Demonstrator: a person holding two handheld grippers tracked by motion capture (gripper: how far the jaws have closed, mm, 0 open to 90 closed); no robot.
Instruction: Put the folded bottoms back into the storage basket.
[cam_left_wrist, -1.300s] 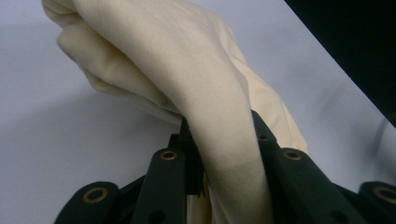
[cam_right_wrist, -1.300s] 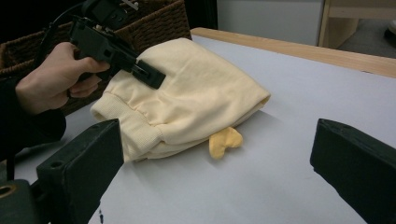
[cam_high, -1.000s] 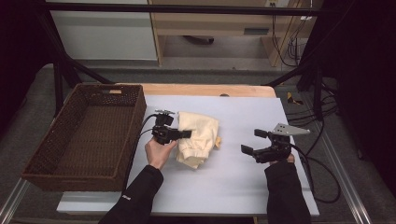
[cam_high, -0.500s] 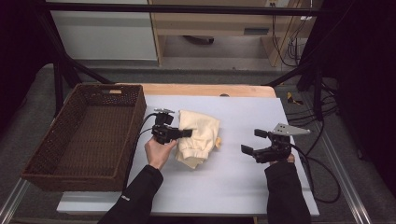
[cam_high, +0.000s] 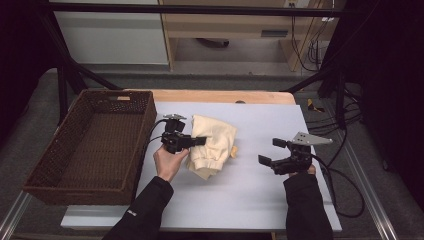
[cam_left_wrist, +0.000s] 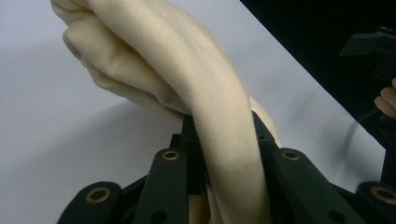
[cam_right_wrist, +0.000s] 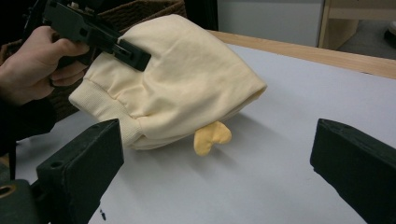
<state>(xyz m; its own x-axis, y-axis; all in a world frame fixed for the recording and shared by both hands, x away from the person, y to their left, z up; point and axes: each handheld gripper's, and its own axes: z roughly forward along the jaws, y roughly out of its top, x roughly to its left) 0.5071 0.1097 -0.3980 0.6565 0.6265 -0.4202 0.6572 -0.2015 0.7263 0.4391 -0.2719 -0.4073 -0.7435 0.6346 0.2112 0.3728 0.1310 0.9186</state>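
Note:
A folded cream garment (cam_high: 216, 145) lies on the white table (cam_high: 250, 200), with a small yellow tab (cam_high: 233, 151) sticking out at its right side. My left gripper (cam_high: 199, 141) is shut on the garment's left edge, and in the left gripper view a thick fold of the cloth (cam_left_wrist: 154, 56) is pinched between the jaws of my left gripper (cam_left_wrist: 222, 135). My right gripper (cam_high: 272, 151) stands open to the right of the garment, apart from it. The right gripper view shows the garment (cam_right_wrist: 187, 84), the yellow tab (cam_right_wrist: 211, 136) and the left gripper (cam_right_wrist: 135, 56) beyond the right gripper's (cam_right_wrist: 217, 172) spread jaws.
A dark brown wicker basket (cam_high: 45, 175) stands at the table's left side, close to the left hand. A wooden strip (cam_high: 225, 96) runs along the table's far edge. Cables (cam_high: 345, 180) trail off to the right of the right gripper.

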